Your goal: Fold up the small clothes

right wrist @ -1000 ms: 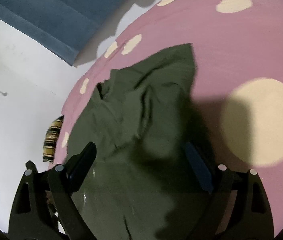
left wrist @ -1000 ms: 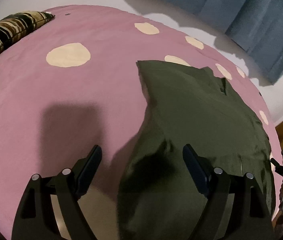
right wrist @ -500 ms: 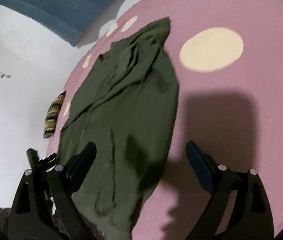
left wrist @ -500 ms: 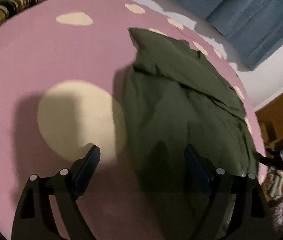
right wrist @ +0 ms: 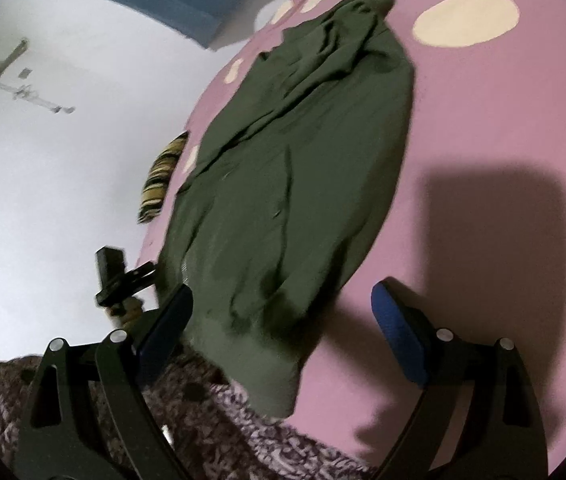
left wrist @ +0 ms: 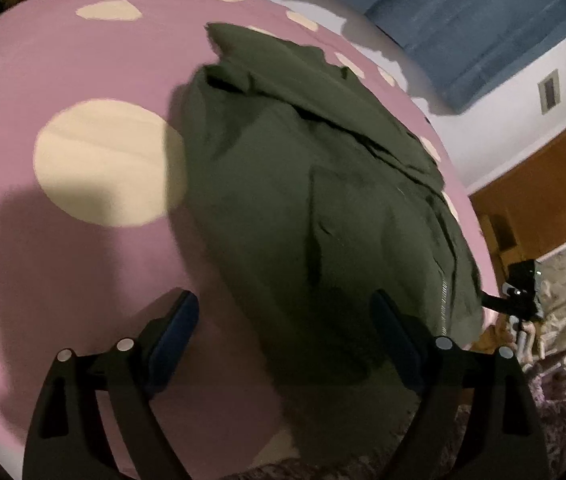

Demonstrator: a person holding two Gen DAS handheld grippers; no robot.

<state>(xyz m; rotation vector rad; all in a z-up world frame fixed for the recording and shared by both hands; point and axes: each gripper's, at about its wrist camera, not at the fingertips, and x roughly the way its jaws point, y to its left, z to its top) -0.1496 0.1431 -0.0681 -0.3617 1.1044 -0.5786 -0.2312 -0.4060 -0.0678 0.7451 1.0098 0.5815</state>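
Observation:
A dark olive-green garment [left wrist: 307, 200] lies stretched out on the pink bed cover with cream dots [left wrist: 63, 80], folded lengthwise with rumpled layers at its far end. It also shows in the right wrist view [right wrist: 295, 160]. My left gripper [left wrist: 285, 320] is open and empty, held above the garment's near end. My right gripper [right wrist: 283, 312] is open and empty, above the garment's near edge where it hangs over the bed side. The other gripper shows small at the right in the left wrist view [left wrist: 521, 292] and at the left in the right wrist view [right wrist: 117, 276].
A striped yellow-and-black pillow [right wrist: 161, 178] lies at the far edge of the bed. A blue curtain [left wrist: 463, 20] hangs on the white wall behind. A patterned purple fabric [right wrist: 223, 420] lies below the near bed edge. A brown wooden door [left wrist: 539, 192] stands at the right.
Both grippers have pulled back toward the near end of the bed, so the whole garment now lies in view. Both stayed open and empty.

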